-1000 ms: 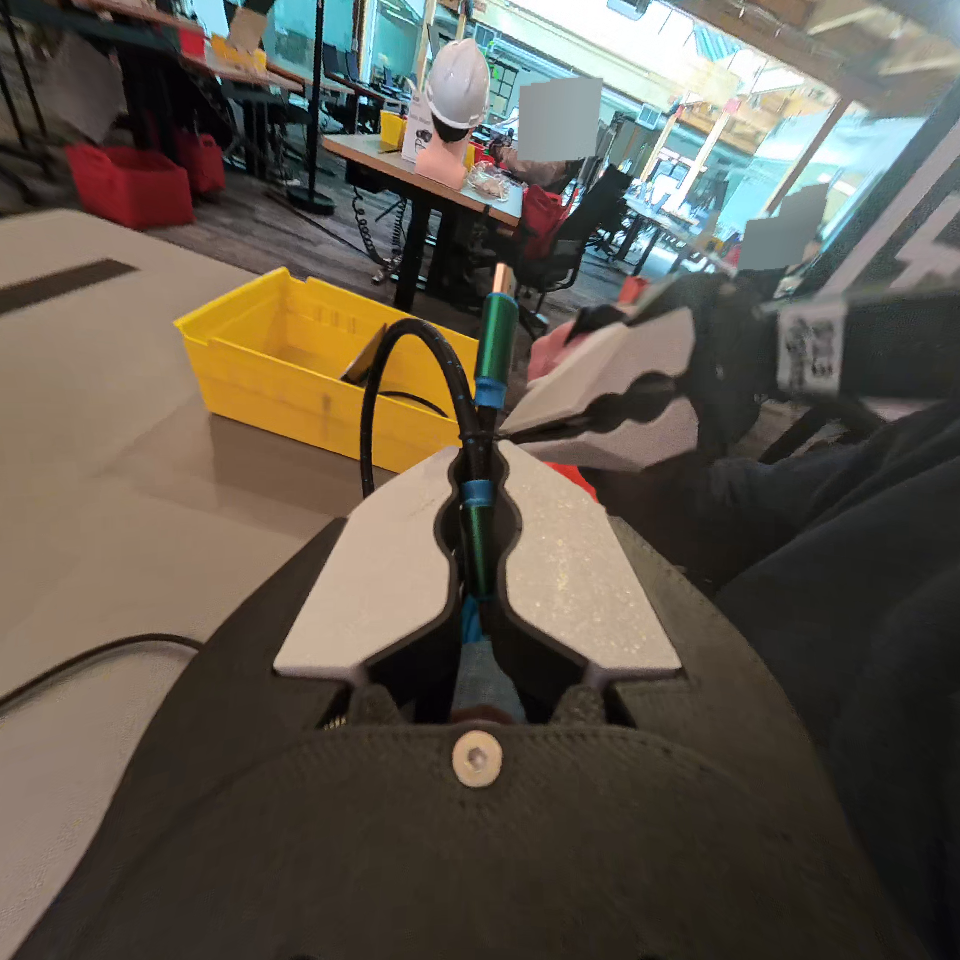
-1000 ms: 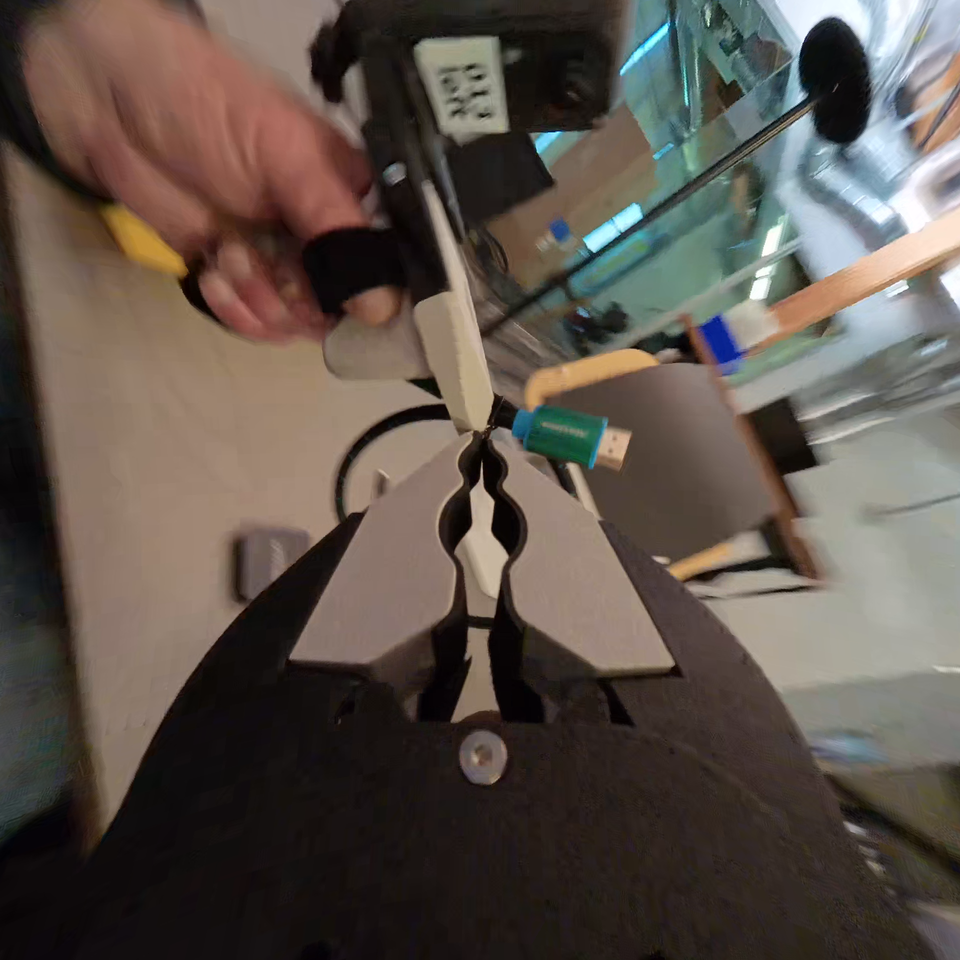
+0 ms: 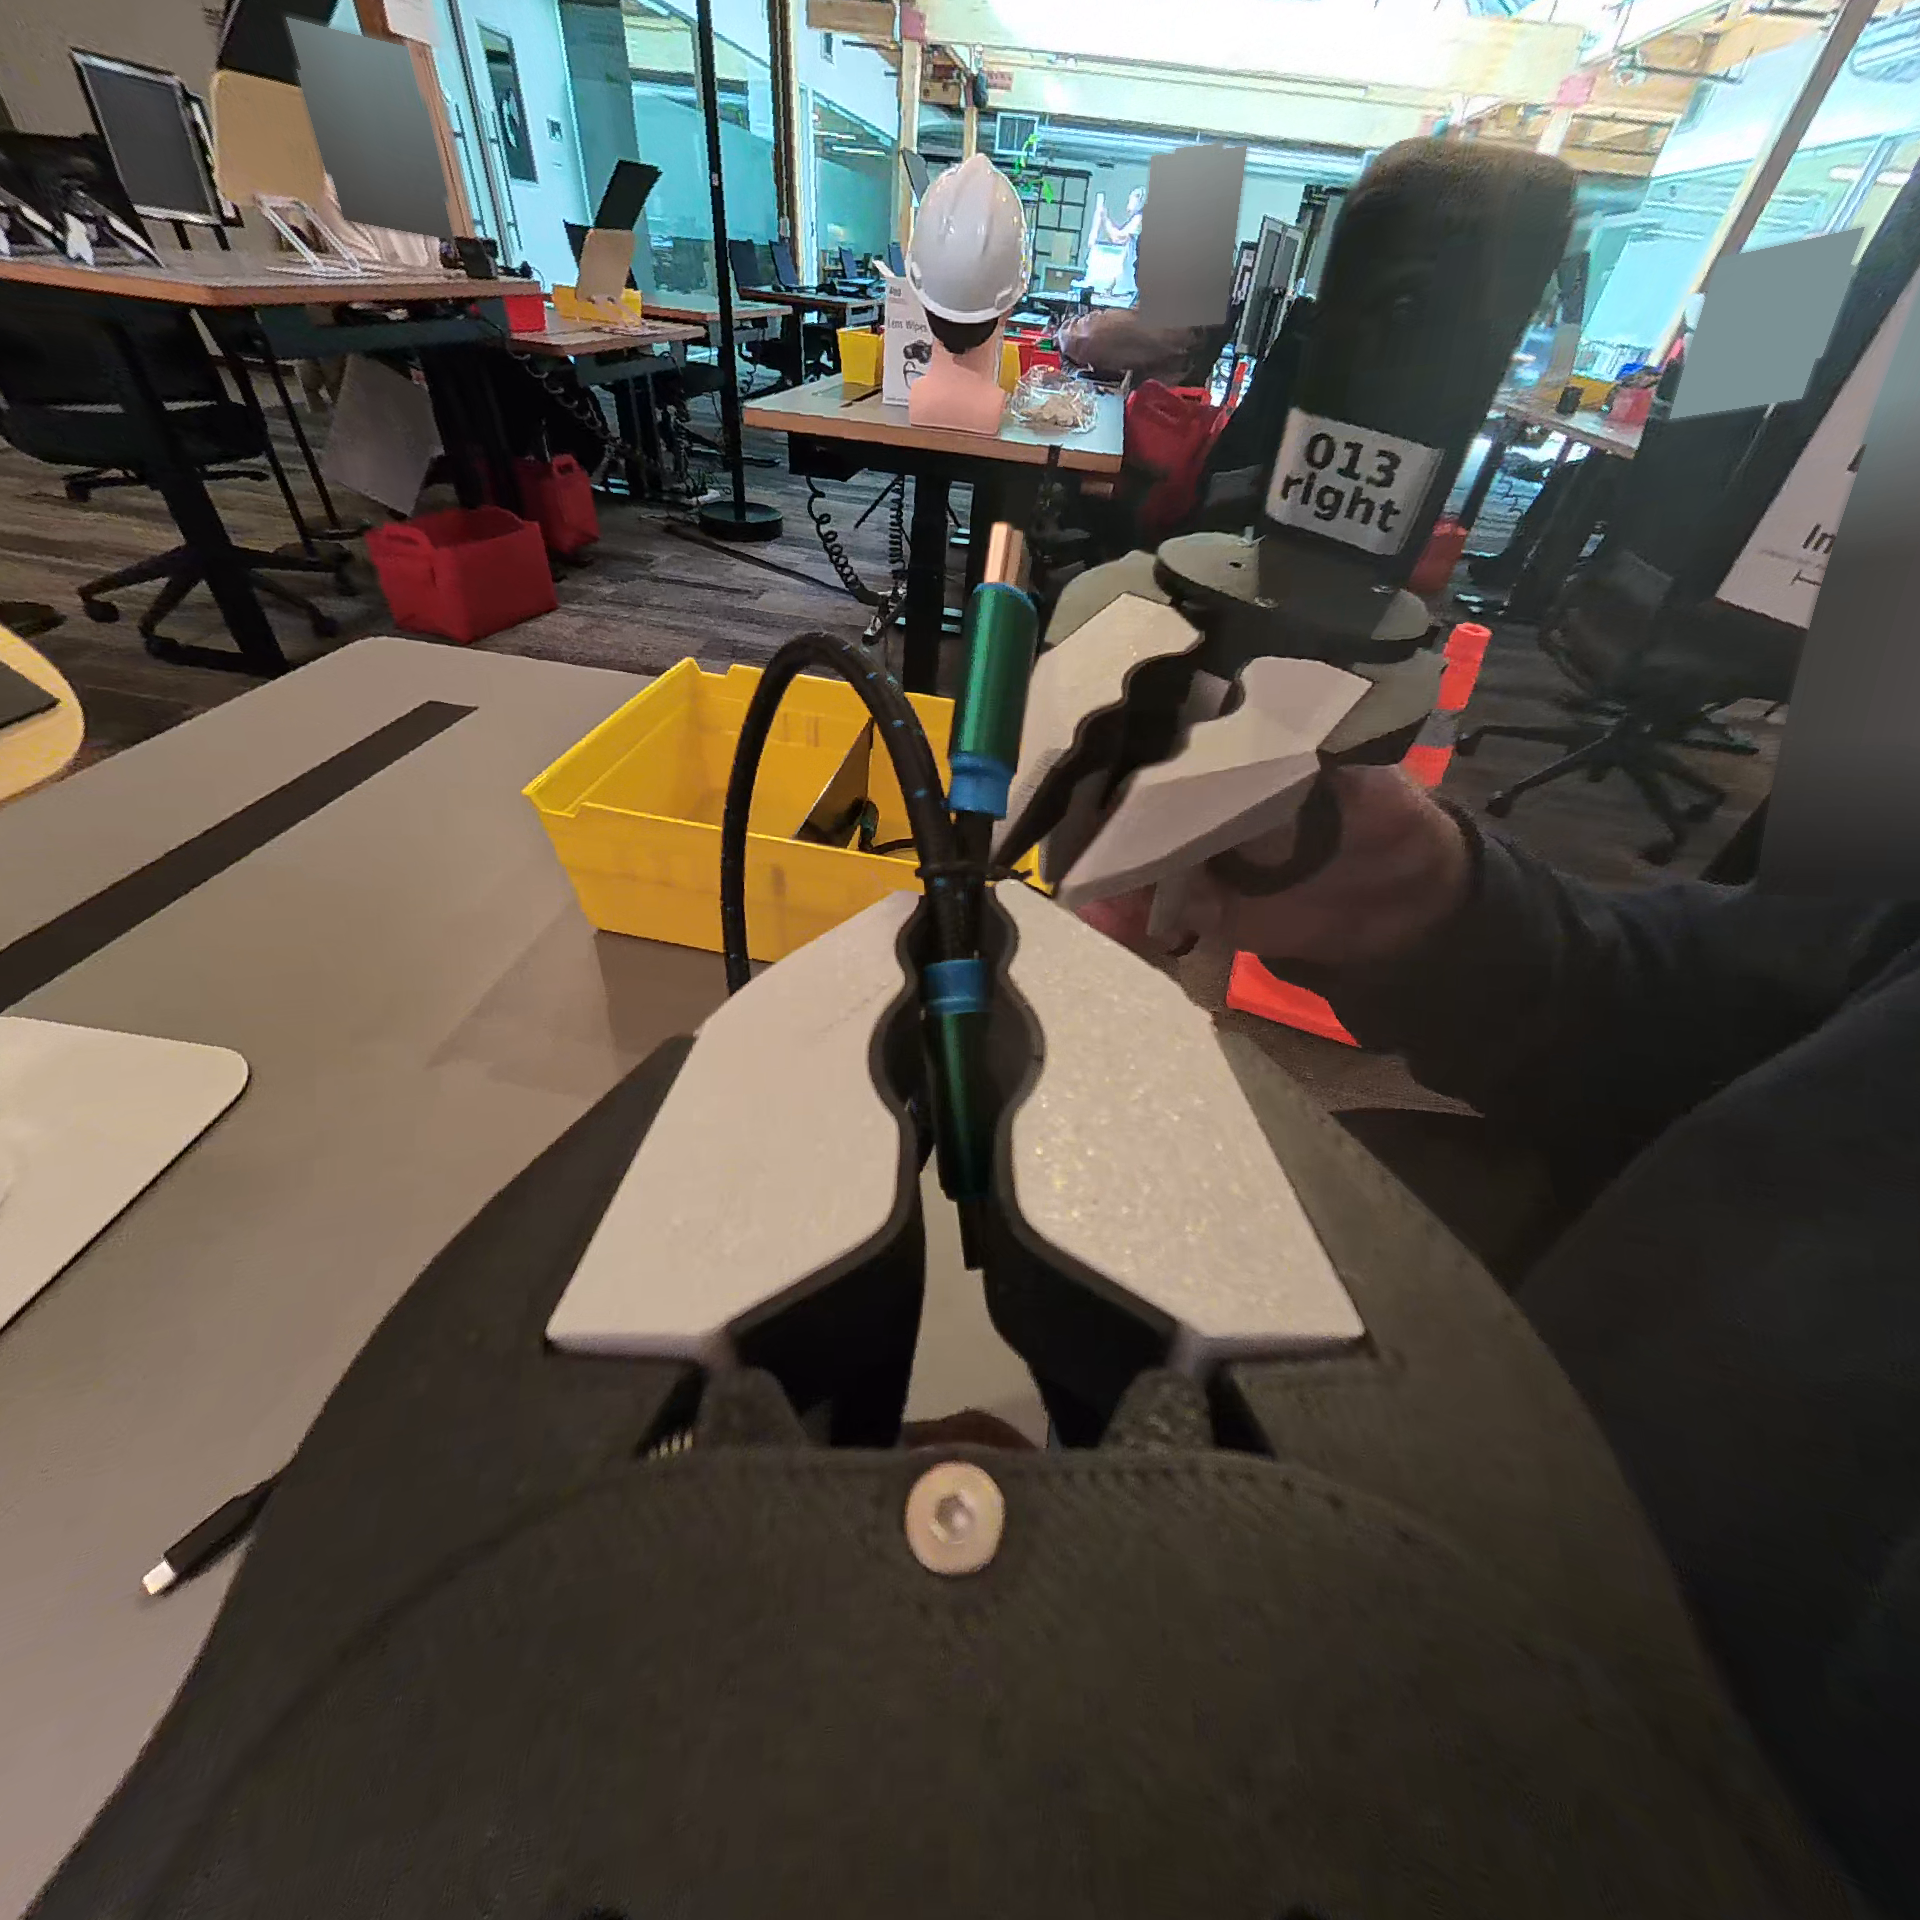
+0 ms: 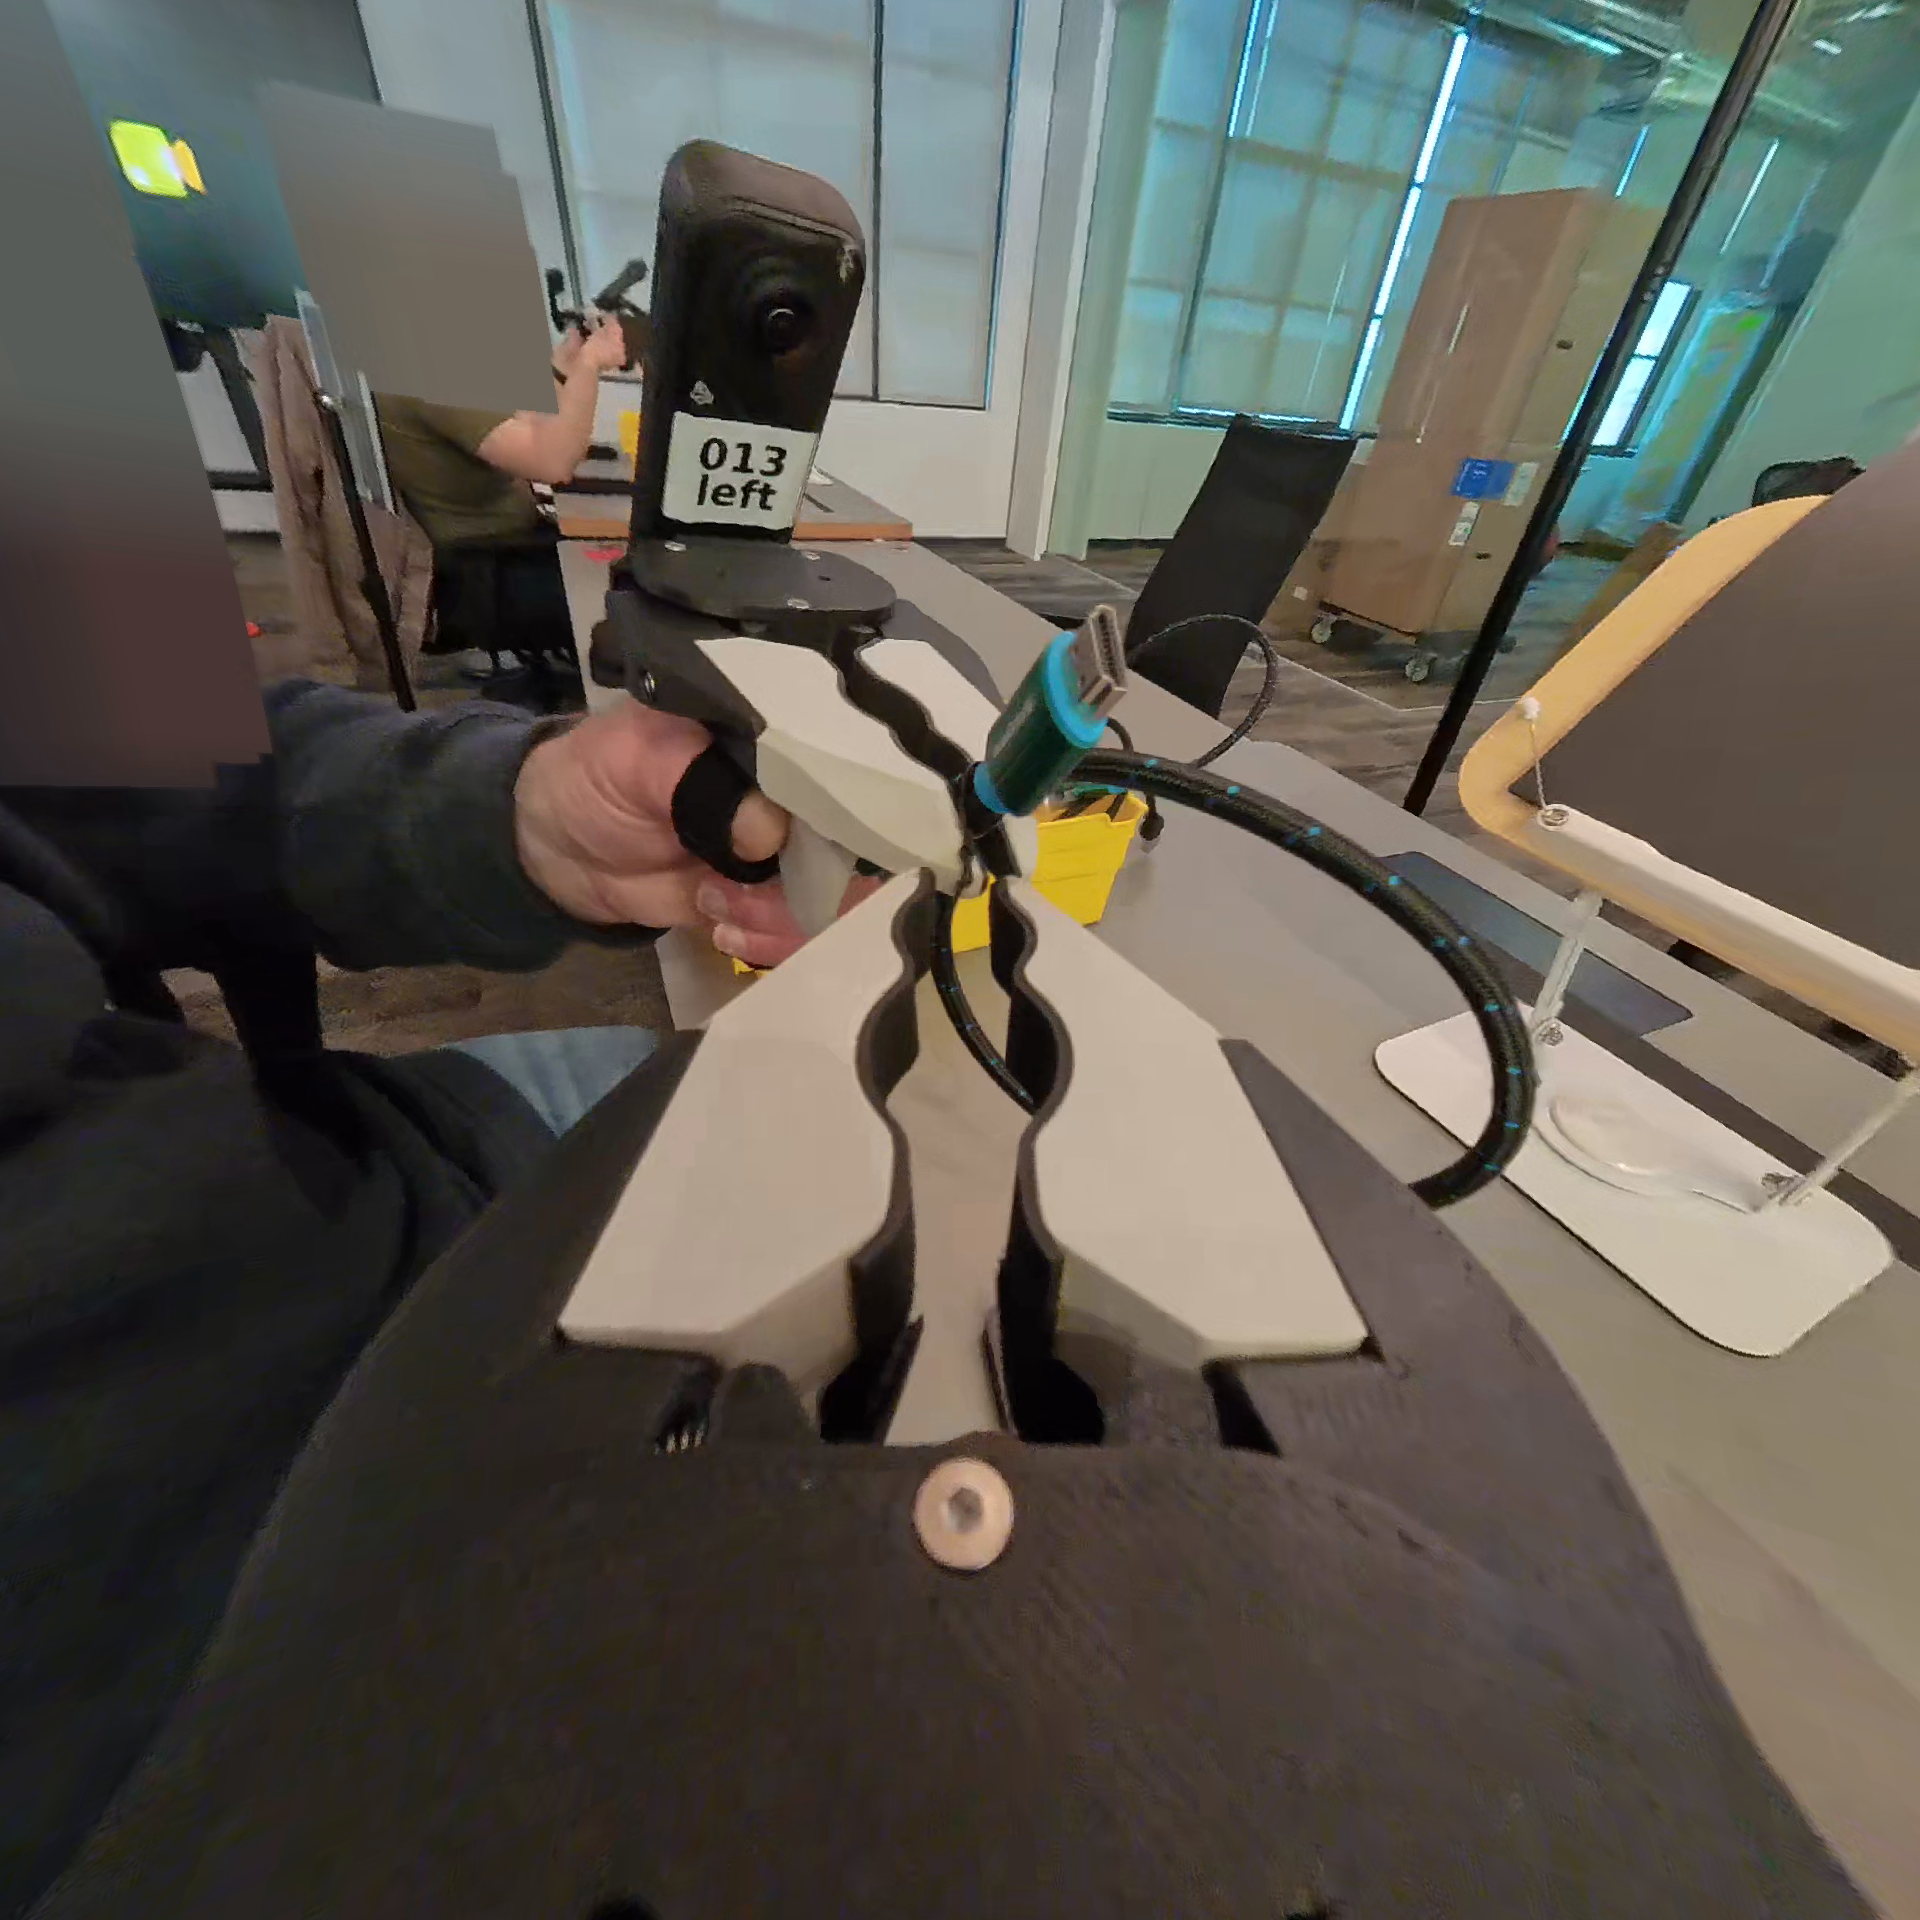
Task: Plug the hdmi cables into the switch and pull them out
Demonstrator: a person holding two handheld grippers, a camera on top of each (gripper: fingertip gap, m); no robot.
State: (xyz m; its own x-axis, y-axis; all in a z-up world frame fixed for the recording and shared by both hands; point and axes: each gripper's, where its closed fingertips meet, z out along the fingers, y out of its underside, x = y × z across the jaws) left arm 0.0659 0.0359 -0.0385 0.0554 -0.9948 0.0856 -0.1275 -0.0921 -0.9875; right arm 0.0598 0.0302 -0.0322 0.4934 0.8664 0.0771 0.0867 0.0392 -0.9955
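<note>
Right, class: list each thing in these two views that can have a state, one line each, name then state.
left gripper: shut on the HDMI cable bundle, held above the table.
right gripper: slightly open, tips at the thin tie on the bundle.
HDMI cable: looped, bound by a tie, unplugged.
upper green plug: free, metal end pointing up.
second green plug: clamped between the left fingers.
yellow bin: open-topped, upright on the table.
</note>
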